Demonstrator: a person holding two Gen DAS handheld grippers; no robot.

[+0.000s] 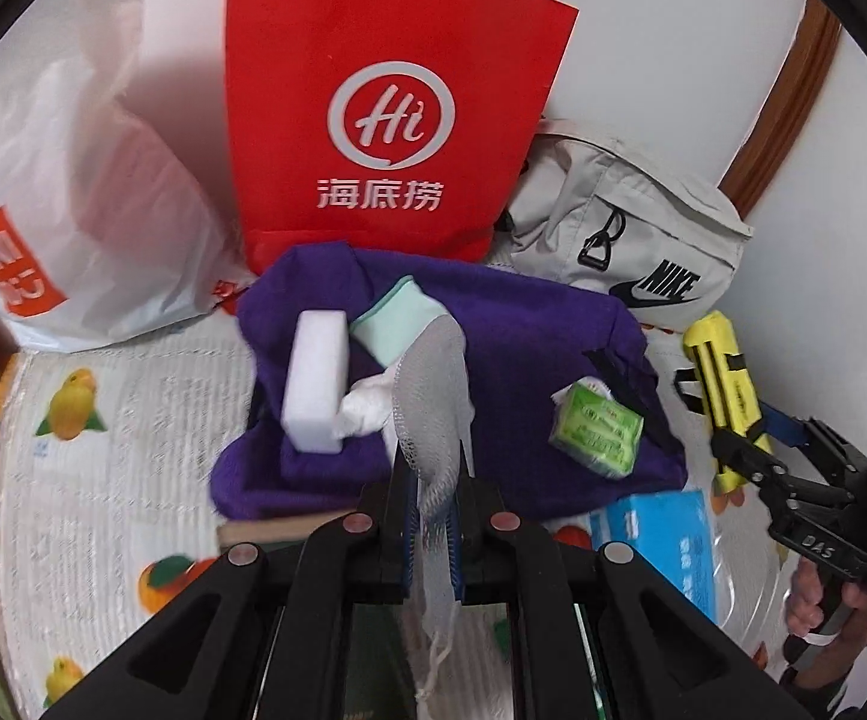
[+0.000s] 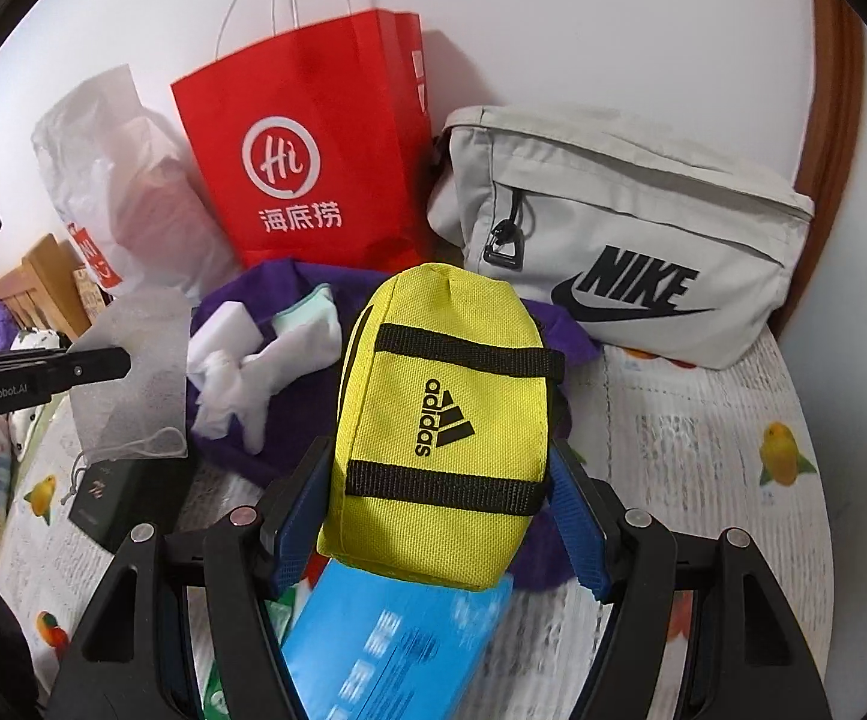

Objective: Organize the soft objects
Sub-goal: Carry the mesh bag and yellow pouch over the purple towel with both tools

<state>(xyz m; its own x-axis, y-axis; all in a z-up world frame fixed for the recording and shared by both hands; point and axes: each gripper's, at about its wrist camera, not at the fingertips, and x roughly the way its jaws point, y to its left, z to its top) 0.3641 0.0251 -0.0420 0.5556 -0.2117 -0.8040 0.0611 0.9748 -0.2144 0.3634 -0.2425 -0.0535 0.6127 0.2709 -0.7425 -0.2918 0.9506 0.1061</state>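
Note:
My left gripper is shut on a grey mesh drawstring pouch and holds it above a purple cloth bag; the pouch also shows in the right wrist view. On the purple bag lie a white sponge block, a mint-cuffed white glove and a green tissue pack. My right gripper is shut on a yellow Adidas pouch, held above the purple bag; this pouch also shows in the left wrist view.
A red paper bag stands against the wall, a white plastic bag to its left and a grey Nike bag to its right. A blue box and a dark box lie on the fruit-print tablecloth.

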